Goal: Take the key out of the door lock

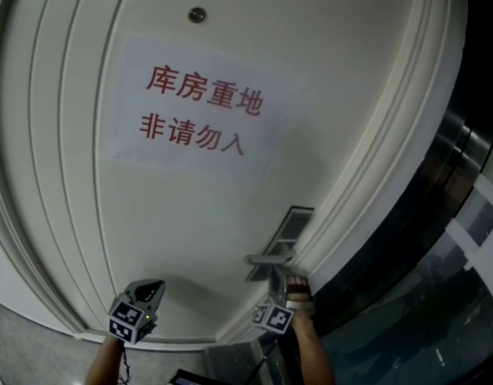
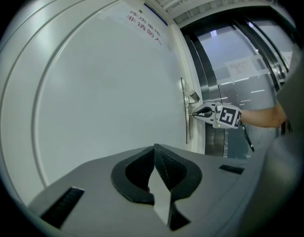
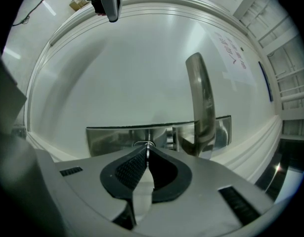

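A steel lock plate (image 3: pixel 111 138) with a lever handle (image 3: pixel 201 98) sits on the white door (image 1: pixel 182 215). My right gripper (image 3: pixel 147 151) is right at the plate's keyhole, its jaws shut on the thin key (image 3: pixel 147 147), which shows only edge-on between the pads. In the head view the right gripper (image 1: pixel 289 282) sits just below the handle (image 1: pixel 268 258). From the left gripper view it (image 2: pixel 197 114) touches the plate (image 2: pixel 185 113). My left gripper (image 2: pixel 154 152) hangs away from the door with its jaws shut and nothing between them; it (image 1: pixel 150 289) is low on the left.
A paper sign (image 1: pixel 194 107) with red characters is taped to the upper door, below a small peephole (image 1: pixel 197 14). The moulded door frame (image 1: pixel 366 191) runs along the right, with dark metal-and-glass panels (image 1: pixel 446 239) beyond it. Grey floor (image 1: pixel 22 343) shows at the lower left.
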